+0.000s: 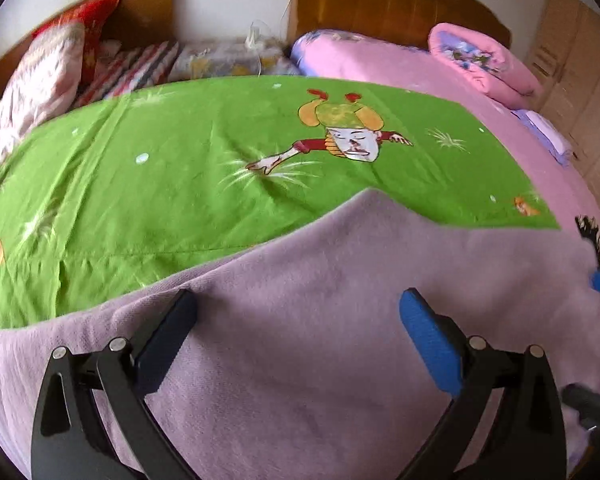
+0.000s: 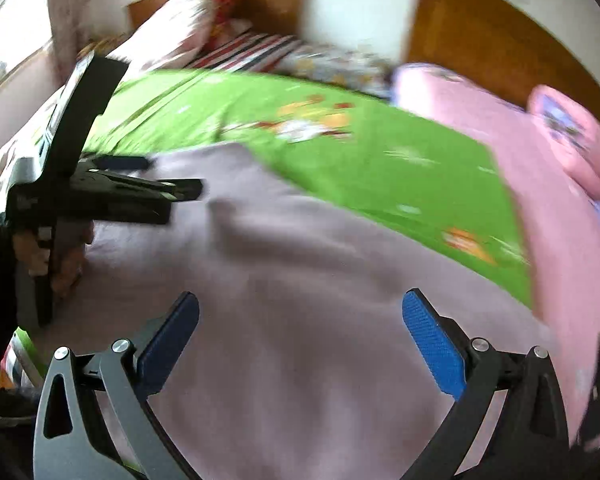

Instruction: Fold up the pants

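The left gripper (image 1: pixel 298 306) stands with its jaws spread wide, nothing between the blue pads, both hanging over the lilac pants (image 1: pixel 320 320) that fill the lower half of its view. The right gripper (image 2: pixel 300 308) is just as wide and empty, over the same pants (image 2: pixel 300 260). In the right wrist view the left gripper (image 2: pixel 172 184) shows side-on at about nine o'clock, its fingers reaching over the cloth near the pants' far left corner; that picture is blurred and I cannot tell whether they touch the fabric. The pants lie spread fairly flat on a green cartoon sheet (image 1: pixel 180 152), their far edge peaking toward twelve o'clock in the left view. A black printed patch (image 1: pixel 592 236) sits on the fabric at three o'clock, and a blue fingertip of the right gripper shows just below it. Beyond the sheet, a pink quilt (image 1: pixel 380 60) runs from one to three o'clock with a rolled pink bundle (image 1: pixel 484 60) on it. A red and white pillow (image 1: pixel 52 64) lies at ten o'clock, and a wooden headboard (image 1: pixel 380 0) stands at twelve o'clock.
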Available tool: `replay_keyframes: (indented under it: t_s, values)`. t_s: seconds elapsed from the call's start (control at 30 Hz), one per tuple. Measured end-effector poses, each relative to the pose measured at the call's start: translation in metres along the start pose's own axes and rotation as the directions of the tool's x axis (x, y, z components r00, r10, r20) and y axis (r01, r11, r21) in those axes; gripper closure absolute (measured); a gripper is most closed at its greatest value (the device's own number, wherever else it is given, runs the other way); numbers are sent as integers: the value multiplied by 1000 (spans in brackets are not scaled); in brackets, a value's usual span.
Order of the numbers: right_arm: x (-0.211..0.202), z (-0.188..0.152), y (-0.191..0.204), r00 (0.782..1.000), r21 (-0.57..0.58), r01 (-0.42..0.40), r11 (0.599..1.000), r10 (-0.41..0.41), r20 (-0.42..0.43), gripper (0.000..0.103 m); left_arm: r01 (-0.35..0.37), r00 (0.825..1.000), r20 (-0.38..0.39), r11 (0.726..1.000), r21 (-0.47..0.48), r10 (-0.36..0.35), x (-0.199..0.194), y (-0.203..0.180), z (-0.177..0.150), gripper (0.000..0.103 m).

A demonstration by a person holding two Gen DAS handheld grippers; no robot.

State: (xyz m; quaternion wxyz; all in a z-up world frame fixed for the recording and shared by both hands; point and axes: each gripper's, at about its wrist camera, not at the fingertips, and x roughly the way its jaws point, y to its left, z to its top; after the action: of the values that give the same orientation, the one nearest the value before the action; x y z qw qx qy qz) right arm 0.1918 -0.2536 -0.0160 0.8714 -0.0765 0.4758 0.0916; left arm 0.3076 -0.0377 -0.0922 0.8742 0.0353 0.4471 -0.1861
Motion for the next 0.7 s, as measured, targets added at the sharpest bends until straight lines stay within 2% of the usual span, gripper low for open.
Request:
replay_keyframes:
  t_s: [0.07,0.13,0.17,0.2,0.33,0.4,0.47,0.5,0.53,0.57,0.6,0.7]
  values:
    - [30,6,7,997,-27,-48,998,46,-60,5,-45,999,6,998,40,45,3,-7,-3,2]
    - [49,4,3,993,-48,-43,998,37,-108,5,-65,998,5,996,52,65,5,-9,-4,2]
    - [52,-1,-4,991,-30,-42,999,38,-125,5,-66,998,6,996,52,65,6,-9,-3,2]
    - [52,-4,-22,987,45,-102,994,107,-122,5,-64,998,7,997,50,64,5,-9,-3,2]
    - [27,2,-51,985,191,-168,967,174,-12,5,-58,998,11,997,44,58,5,-9,-2,2]
    - [23,9,-57,967,217,-254,942,249,52,5,-57,998,12,997,43,57,5,-10,-3,2]
    - [32,17,-56,945,226,-327,917,319,73,5,-59,998,11,997,45,59,5,-10,-3,2]
    - [40,17,-58,945,227,-327,917,322,59,5,-61,998,11,997,46,61,5,-10,-3,2]
    - [56,18,-63,955,255,-290,922,296,16,4,-64,998,10,997,47,64,5,-11,-3,2]
    - [63,17,-71,954,282,-293,914,299,21,5,-65,998,10,997,48,65,4,-10,-4,2]
    - [58,18,-77,949,303,-312,901,308,63,5,-70,998,9,996,52,70,4,-11,-4,2]
    - [55,14,-84,956,350,-293,890,275,102,5,-63,998,22,998,31,63,-2,-8,-5,2]
